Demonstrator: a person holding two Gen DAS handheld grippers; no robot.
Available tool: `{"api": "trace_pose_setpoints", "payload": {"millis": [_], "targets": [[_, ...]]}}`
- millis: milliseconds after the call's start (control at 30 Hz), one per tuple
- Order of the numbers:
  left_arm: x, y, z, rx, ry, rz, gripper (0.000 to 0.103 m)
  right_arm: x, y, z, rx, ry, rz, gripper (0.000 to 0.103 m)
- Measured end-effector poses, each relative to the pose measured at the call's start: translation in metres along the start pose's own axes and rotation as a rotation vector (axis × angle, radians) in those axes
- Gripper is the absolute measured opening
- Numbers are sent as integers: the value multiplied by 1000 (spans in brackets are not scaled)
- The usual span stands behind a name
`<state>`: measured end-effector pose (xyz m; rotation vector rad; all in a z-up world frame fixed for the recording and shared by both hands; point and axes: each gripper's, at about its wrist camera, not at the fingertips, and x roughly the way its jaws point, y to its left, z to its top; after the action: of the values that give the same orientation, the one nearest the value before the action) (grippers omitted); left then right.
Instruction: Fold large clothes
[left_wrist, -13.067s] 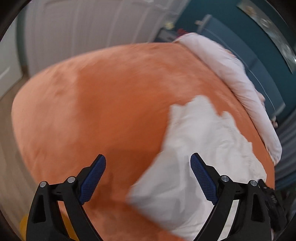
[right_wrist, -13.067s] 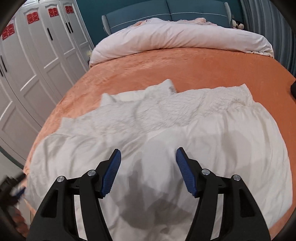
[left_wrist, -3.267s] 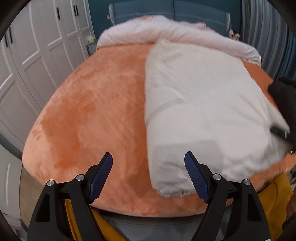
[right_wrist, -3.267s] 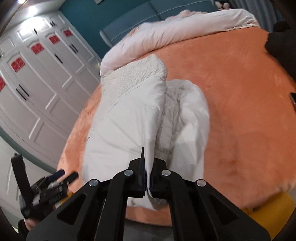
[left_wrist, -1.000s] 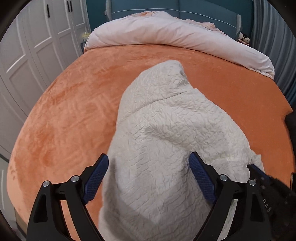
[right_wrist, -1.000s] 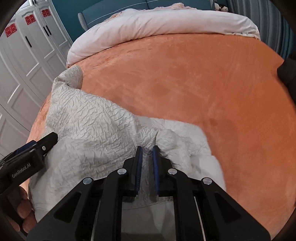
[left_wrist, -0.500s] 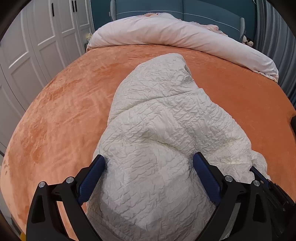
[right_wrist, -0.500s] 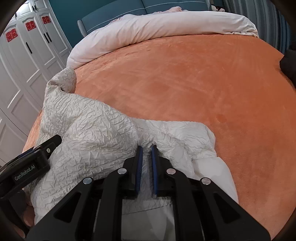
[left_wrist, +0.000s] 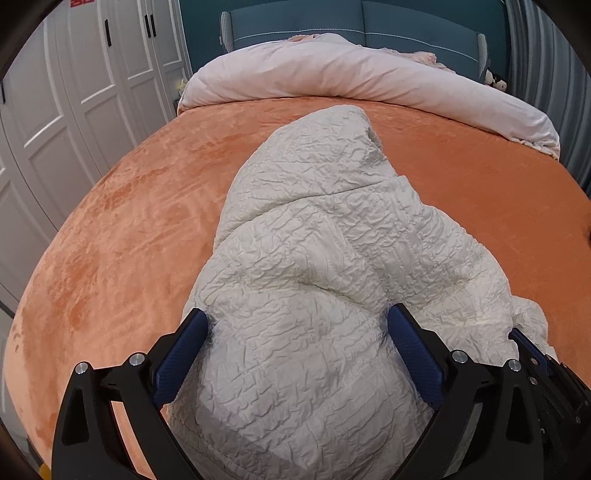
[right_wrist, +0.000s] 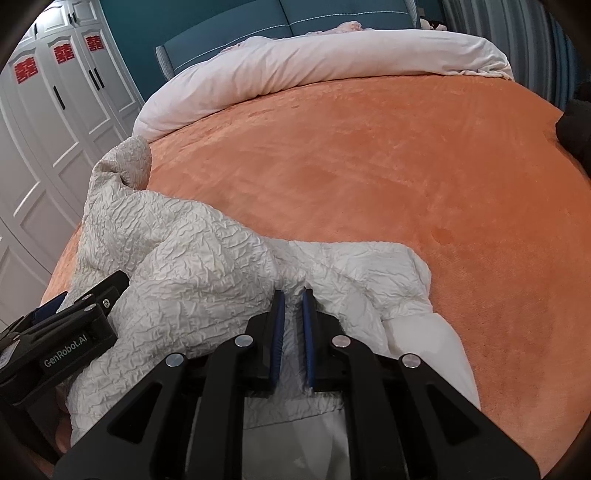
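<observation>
A large white crinkled garment (left_wrist: 325, 258) lies bunched in a long mound on the orange bed cover (left_wrist: 129, 221). My left gripper (left_wrist: 295, 332) is open, its blue pads on either side of the mound's near end. In the right wrist view the garment (right_wrist: 184, 258) spreads left to centre. My right gripper (right_wrist: 292, 295) is shut on a fold of it, with a narrow gap between the pads. The left gripper's body (right_wrist: 66, 343) shows at the lower left of that view.
A rolled pale pink duvet (left_wrist: 351, 74) lies across the head of the bed before a teal headboard (left_wrist: 332, 22). White wardrobe doors (left_wrist: 74, 92) stand to the left. Grey curtains (right_wrist: 517, 33) hang at the right. The bed's right half (right_wrist: 406, 166) is bare orange cover.
The left gripper has moved forward over the mound, so the cloth now fills the space between its pads. The right gripper still pinches the fold, and the cloth has spread a little toward it.
</observation>
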<state>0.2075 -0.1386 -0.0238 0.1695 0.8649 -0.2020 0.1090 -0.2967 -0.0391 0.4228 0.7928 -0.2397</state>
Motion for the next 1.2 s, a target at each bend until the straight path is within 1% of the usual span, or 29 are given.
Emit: {"api": "trace_pose_setpoints", "payload": {"millis": [67,133,167,200,233,267,300,367,400,467,500,567,633,700,733,767,800,867,967,1100,1133,1167,1200], "targets": [[-9,8,3,-10,17,-49,96,-5,-2,2,3,10,20,8],[-26,20,5,-13,33,-89,96,-26,-8,10,33,41,50,12],[-38,26,4,-17,33,-102,96,-39,-13,12,58,41,72,20],[-53,36,1,-21,28,-124,96,-61,-22,11,87,29,106,34],[-65,44,-4,-22,28,-149,96,-77,-30,8,98,23,116,43],[-79,56,-11,-27,42,-183,96,-94,-42,2,106,28,120,59],[-85,64,-17,-34,59,-199,96,-100,-51,-4,115,43,124,62],[-91,79,-35,-71,131,-244,96,-106,-74,-18,169,103,132,62],[-90,84,-41,-96,163,-266,96,-105,-87,-28,216,145,154,62],[-86,92,-58,-160,227,-321,96,-97,-104,-41,284,201,188,62],[-83,94,-66,-186,253,-332,96,-89,-109,-50,315,246,215,62],[-79,95,-78,-208,287,-343,96,-77,-113,-60,368,301,273,62],[-79,94,-85,-238,297,-374,97,-66,-107,-70,403,340,344,63],[-80,92,-87,-237,298,-379,98,-62,-98,-73,393,341,355,68],[-80,90,-86,-230,296,-376,98,-60,-94,-73,389,341,352,69],[-78,88,-86,-223,294,-375,98,-56,-89,-74,387,341,356,72],[-76,85,-85,-217,287,-380,98,-53,-87,-73,387,340,354,77],[-70,81,-84,-220,277,-392,98,-47,-81,-73,387,331,344,80],[-62,81,-83,-255,269,-402,98,-42,-74,-72,377,315,334,83],[-58,78,-80,-266,259,-410,98,-36,-75,-72,387,291,347,83],[-59,77,-79,-262,258,-409,98,-34,-70,-73,384,286,351,83],[-61,76,-77,-255,255,-409,98,-33,-71,-78,378,283,359,78],[-65,73,-75,-231,238,-411,96,-32,-70,-78,373,278,382,63]]}}
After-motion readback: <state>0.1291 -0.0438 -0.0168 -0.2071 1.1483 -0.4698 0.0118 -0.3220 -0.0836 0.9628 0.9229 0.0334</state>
